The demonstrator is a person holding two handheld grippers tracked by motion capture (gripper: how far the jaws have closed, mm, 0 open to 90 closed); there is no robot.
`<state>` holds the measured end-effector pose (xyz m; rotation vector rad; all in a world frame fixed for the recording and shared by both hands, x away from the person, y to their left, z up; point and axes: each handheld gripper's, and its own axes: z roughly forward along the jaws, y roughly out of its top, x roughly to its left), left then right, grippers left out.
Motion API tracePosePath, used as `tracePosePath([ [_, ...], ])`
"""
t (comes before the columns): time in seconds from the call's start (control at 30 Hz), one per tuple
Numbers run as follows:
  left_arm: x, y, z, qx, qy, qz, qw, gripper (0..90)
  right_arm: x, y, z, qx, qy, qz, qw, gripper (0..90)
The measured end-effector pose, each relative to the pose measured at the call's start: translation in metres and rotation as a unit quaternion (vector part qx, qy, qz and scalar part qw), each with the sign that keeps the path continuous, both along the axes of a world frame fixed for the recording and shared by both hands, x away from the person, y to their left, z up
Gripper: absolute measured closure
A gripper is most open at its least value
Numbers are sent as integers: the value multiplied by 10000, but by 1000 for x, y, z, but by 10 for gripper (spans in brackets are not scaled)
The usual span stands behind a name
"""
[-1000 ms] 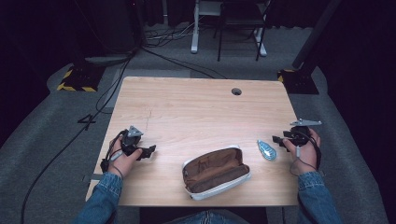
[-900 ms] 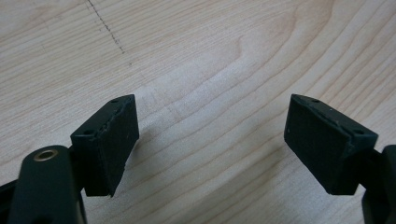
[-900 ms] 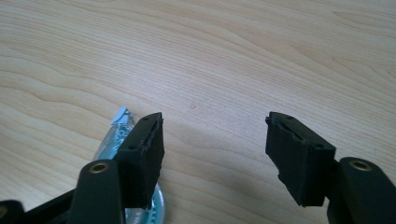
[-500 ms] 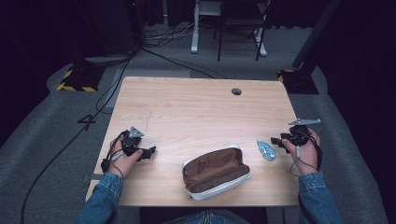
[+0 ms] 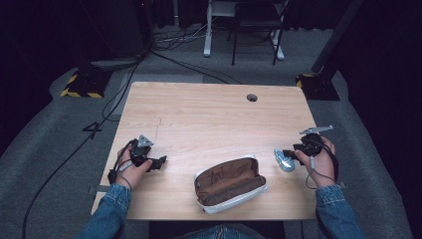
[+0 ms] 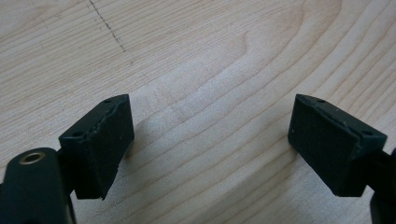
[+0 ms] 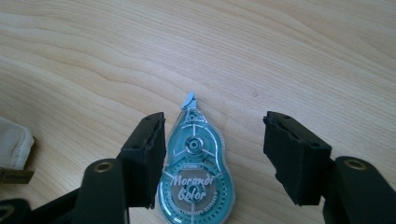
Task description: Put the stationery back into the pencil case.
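Straddling the teal correction tape (image 7: 196,179) loosely, the right gripper (image 7: 212,149) hasn't clamped it; the open pouch (image 5: 230,183) waits, left gripper (image 6: 210,144) spread empty.

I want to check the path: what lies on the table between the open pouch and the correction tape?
Nothing: in the high view, only bare wooden table separates the open pouch from the correction tape, which lies to its right.

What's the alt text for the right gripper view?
A teal correction tape lies flat on the wooden table between the open black jaws of the right hand-held gripper, close beside one jaw with a gap to the other. A white pouch edge shows at far left.
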<state>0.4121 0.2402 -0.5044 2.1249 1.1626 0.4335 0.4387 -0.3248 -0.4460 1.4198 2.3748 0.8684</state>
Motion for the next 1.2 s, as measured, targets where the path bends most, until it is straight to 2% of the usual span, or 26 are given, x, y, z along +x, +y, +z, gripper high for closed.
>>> tracePosePath([
  [0.53, 0, 0, 0, -2, -2, 0, 10000, 146, 4, 17, -14, -322, 256, 206, 9989, 371],
  [0.87, 0, 0, 0, -6, 0, 3, 10000, 146, 7, 24, -24, -617, 363, 293, 9970, 371],
  [1.2, 0, 0, 0, -6, 0, 3, 10000, 146, 7, 28, -28, -826, 441, 307, 9951, 409],
])
